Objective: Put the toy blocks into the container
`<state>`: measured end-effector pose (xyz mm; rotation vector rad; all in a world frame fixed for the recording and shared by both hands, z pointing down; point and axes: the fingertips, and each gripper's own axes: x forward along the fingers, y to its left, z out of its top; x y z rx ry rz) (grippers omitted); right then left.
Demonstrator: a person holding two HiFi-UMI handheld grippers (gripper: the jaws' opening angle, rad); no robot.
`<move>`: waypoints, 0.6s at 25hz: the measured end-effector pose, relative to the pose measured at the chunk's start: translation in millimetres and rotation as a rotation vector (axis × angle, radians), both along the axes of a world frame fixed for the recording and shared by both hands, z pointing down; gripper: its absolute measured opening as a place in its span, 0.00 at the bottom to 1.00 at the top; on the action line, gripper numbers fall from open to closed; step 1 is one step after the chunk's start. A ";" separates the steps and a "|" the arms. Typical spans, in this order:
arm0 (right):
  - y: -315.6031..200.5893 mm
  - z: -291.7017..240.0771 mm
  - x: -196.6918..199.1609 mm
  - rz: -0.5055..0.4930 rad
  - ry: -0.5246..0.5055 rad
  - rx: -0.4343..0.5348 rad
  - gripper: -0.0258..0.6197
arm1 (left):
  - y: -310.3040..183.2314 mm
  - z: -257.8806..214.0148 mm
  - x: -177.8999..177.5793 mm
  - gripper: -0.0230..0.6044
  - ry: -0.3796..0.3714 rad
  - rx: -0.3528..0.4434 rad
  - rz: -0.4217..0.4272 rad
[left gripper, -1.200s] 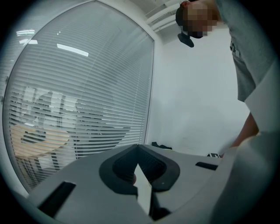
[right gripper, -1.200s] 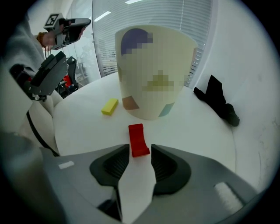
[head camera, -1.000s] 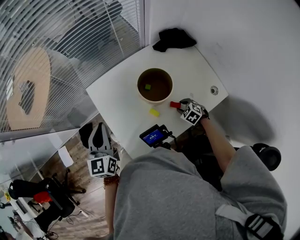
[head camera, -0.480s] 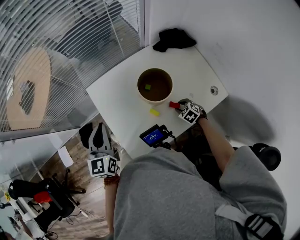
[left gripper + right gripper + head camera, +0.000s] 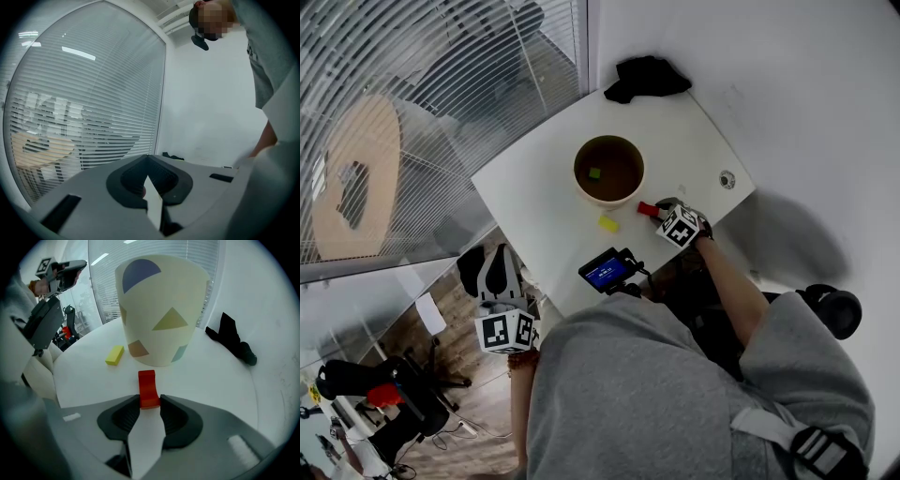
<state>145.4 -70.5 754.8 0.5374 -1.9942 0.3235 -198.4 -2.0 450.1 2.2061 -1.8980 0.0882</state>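
A small red wooden toy block point(image 5: 148, 387), oblong with a shallow curved hollow along its upper face, lies on the white desk point(image 5: 211, 376) just in front of the container. The right hand-held gripper point(image 5: 150, 401) points steeply down at it. Its jaws have just been closing, with the block between them, and both dark pads now press the block's near end. In the head view the red block point(image 5: 647, 208) sits at the tip of that hand-held gripper point(image 5: 661, 211), just beside the container's lower right wall.

The container, a cream round tub point(image 5: 161, 310) printed with a blue half-circle, a yellow triangle and orange and teal patches, stands upright near the middle of the desk. A small green block point(image 5: 594, 172) lies on its brown floor. A yellow oblong block point(image 5: 114, 355) lies flat on the desk, close to the tub on its near left.

The left hand-held gripper point(image 5: 147, 159) is off the desk's edge, its jaws pressed together on nothing
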 end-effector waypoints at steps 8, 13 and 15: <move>-6.2 -12.5 0.4 0.040 -0.018 0.026 0.26 | -1.2 0.0 1.1 0.05 0.003 0.004 0.008; -14.1 -14.2 5.7 0.081 -0.025 0.037 0.26 | -1.0 1.7 0.2 0.05 0.005 0.005 0.008; -17.6 -15.3 10.7 0.097 -0.020 0.039 0.26 | -1.1 0.3 0.9 0.05 0.004 0.003 0.011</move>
